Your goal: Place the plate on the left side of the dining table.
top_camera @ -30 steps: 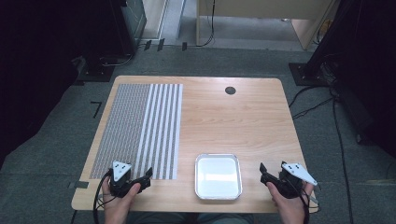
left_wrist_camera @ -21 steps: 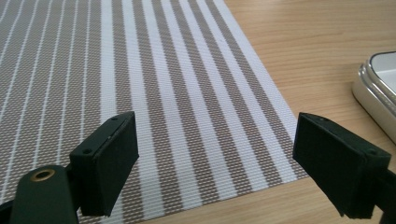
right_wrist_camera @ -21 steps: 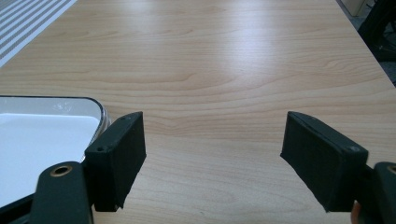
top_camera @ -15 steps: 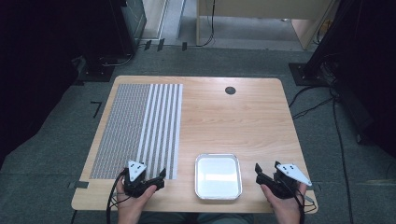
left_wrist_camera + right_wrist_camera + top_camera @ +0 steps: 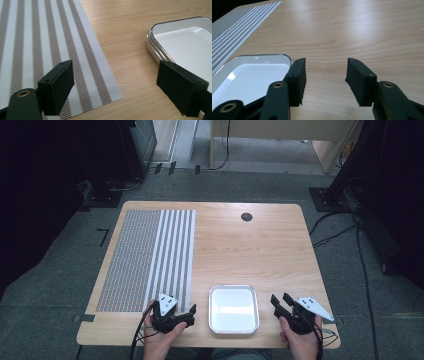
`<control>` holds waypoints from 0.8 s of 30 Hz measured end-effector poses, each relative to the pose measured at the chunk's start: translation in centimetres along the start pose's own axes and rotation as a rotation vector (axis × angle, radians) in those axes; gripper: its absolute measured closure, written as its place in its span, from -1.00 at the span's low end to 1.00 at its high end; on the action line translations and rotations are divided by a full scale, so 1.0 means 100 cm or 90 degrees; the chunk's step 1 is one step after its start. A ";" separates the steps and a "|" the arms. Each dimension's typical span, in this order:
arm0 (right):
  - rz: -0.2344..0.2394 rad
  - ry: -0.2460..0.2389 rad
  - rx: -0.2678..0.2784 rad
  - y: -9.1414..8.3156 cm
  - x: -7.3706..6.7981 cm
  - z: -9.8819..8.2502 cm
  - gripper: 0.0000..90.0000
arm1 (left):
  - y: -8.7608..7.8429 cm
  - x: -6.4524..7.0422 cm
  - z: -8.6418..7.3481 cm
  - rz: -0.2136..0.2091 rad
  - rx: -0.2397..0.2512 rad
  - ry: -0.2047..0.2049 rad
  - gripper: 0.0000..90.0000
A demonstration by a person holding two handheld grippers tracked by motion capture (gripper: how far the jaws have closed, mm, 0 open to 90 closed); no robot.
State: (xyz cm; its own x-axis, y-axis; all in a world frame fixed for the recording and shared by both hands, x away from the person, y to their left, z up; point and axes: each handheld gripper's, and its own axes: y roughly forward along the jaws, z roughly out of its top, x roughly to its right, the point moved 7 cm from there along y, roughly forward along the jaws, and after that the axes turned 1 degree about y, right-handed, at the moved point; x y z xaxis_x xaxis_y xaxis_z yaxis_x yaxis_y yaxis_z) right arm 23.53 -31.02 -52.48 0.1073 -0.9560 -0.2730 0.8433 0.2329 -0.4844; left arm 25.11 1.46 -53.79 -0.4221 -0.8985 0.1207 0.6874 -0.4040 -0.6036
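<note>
Grey carpet surrounds the wooden table (image 5: 260,245). Between the two grippers, at the near edge, a white tray (image 5: 233,309) is set, probably for a two-sided lift. The left gripper (image 5: 192,311) is held wide and empty beside the striped mat (image 5: 150,255); the right gripper's (image 5: 280,300) jaws have just been closing, nothing between them.

We see grey carpet floor (image 5: 60,295) around a wooden table (image 5: 260,250), black cables (image 5: 365,270) trailing right, dark cabinets (image 5: 135,140) behind, and a pale desk (image 5: 285,130) beyond.
</note>
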 end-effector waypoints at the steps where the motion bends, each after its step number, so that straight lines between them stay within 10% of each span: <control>1: 0.006 -0.001 -0.002 0.001 -0.001 -0.001 0.19 | 0.001 0.002 0.000 -0.003 -0.002 0.000 -0.68; 10: 0.044 -0.019 -0.030 0.006 -0.014 -0.009 0.33 | 0.010 0.023 0.001 -0.034 0.001 -0.006 -0.63; 24: 0.115 0.027 -0.054 0.013 -0.026 -0.017 0.75 | 0.013 0.044 -0.002 -0.076 0.000 -0.016 0.12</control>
State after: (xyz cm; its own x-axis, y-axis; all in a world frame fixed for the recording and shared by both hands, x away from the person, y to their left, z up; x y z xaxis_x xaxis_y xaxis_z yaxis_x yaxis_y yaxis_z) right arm 23.45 -27.93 -53.84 0.2279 -0.8895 -0.3960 0.7649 0.4152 -0.4925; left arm 24.08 -2.96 -54.21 -0.4859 -0.8478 0.2123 0.6327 -0.5088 -0.5838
